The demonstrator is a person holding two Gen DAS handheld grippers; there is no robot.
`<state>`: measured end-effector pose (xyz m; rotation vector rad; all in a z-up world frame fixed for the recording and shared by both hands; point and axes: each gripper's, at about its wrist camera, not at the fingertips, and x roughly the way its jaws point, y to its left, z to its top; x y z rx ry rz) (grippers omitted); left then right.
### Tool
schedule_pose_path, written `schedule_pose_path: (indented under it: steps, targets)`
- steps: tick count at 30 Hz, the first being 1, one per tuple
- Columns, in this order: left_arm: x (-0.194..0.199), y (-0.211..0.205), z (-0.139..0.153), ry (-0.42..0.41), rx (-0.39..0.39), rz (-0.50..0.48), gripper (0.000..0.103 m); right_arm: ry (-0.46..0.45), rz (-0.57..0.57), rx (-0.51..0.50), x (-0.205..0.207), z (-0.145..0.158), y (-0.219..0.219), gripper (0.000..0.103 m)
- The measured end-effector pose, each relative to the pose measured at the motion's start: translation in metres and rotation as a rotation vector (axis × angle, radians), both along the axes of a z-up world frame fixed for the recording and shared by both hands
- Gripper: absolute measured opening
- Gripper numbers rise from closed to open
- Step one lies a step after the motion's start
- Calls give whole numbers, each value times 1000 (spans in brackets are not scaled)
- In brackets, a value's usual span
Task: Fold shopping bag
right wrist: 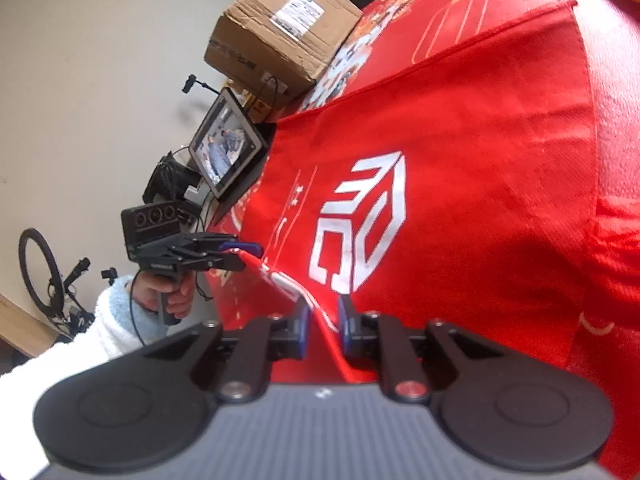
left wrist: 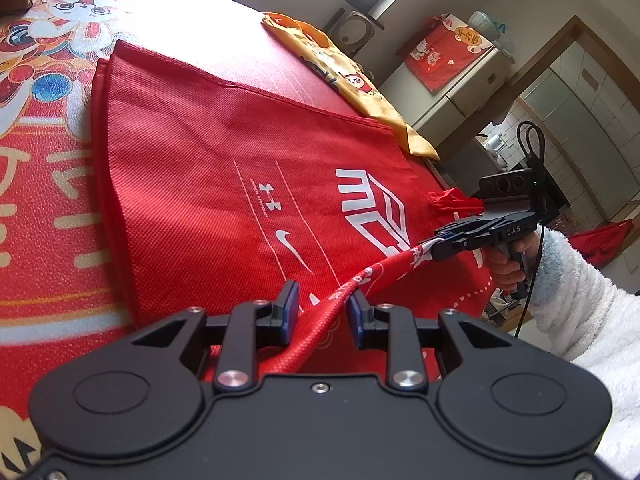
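Right gripper (right wrist: 323,316), jaws opening around the red bag edge (right wrist: 280,280), could drop it and spoil the fold if the left gripper (left wrist: 322,304), only loosely around it, slips.

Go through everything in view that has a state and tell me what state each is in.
bag: flat on the table, near edge lifted into a ridge.
near edge: runs between both grippers' fingers.
left gripper: partly open, edge in the gap.
right gripper: jaws opening, edge between them.
box: closed.
tablet: screen on.
yellow cloth: lying flat.
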<state>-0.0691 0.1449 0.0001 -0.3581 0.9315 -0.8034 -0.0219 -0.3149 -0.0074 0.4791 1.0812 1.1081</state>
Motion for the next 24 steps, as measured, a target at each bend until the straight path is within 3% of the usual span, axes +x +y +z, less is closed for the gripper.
schedule_pose_path:
  steps: [10, 24]
  targets:
    - [-3, 2, 1, -15, -3, -7, 28, 37, -73, -64, 3, 9, -7, 15]
    - [-5, 2, 3, -34, 2, -25, 28, -37, -223, -378, -18, 43, 30, 14]
